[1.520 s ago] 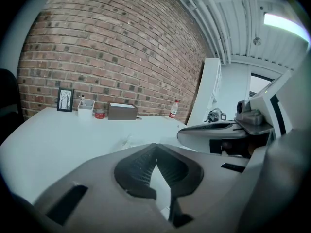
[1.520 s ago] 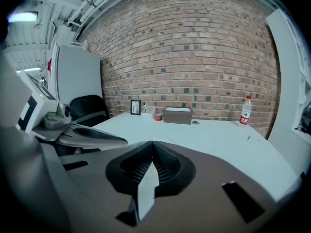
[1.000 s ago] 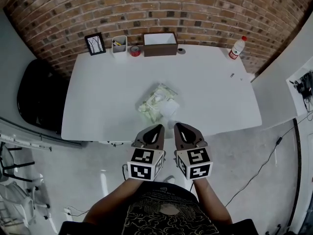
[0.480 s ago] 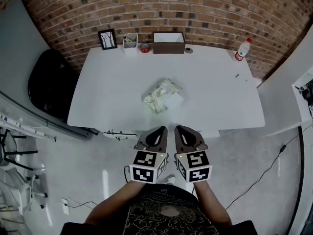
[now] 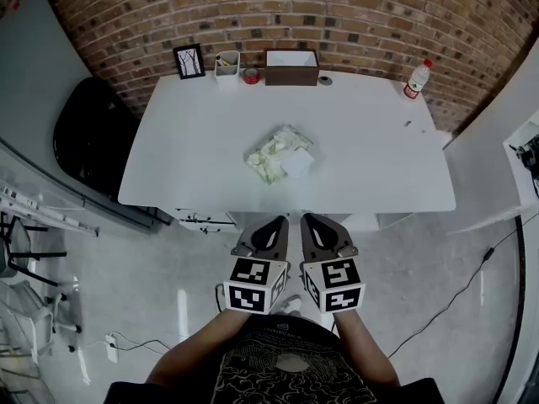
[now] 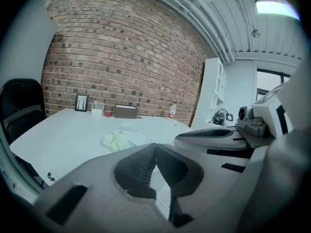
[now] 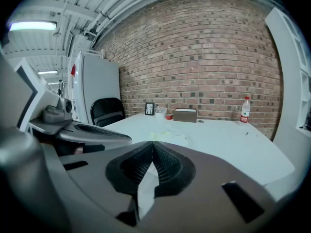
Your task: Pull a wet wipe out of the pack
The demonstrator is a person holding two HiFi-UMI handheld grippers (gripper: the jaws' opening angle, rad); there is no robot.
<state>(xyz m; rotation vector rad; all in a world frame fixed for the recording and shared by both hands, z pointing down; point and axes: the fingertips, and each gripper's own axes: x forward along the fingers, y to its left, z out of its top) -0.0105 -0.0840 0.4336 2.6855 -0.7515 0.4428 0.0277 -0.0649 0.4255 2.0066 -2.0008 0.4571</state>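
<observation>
Left gripper [image 5: 272, 220] and right gripper [image 5: 310, 219] are being held side by side, close to the body, on the near side of the surface [image 5: 379, 167] edge. Both jaw pairs are being pressed together tip to tip. Nothing is being pinched, and each gripper view is confirming this.

Change over the last second: the grippers are sitting at the same spot in the head view, while the surface is being seen further up and slightly smaller. The pack [image 5: 274, 152] is being seen higher in frame than before. This is being read as the person backing off or the head being lifted, not as the grippers being advanced. The pack itself does not appear to be getting shifted on the surface.

The pack is lying roughly mid-surface, well apart from both grippers, crumpled and pale green-white. A white piece [image 5: 297, 163] is showing at its near right corner. Whether that is a lid flap or an exposed wipe cannot be told at this size.

Frame [image 5: 189, 61], cup [image 5: 226, 64], box [image 5: 291, 67] and bottle [image 5: 413, 80] are standing along the far edge, well clear of the pack.

Meaning for the task: the pull is being judged as not started. A reach across the near half of the surface is still being required. One gripper is needing to be opened for the wipe. The other is likely being needed to pin the pack, since a light pack risks being dragged along.
</observation>
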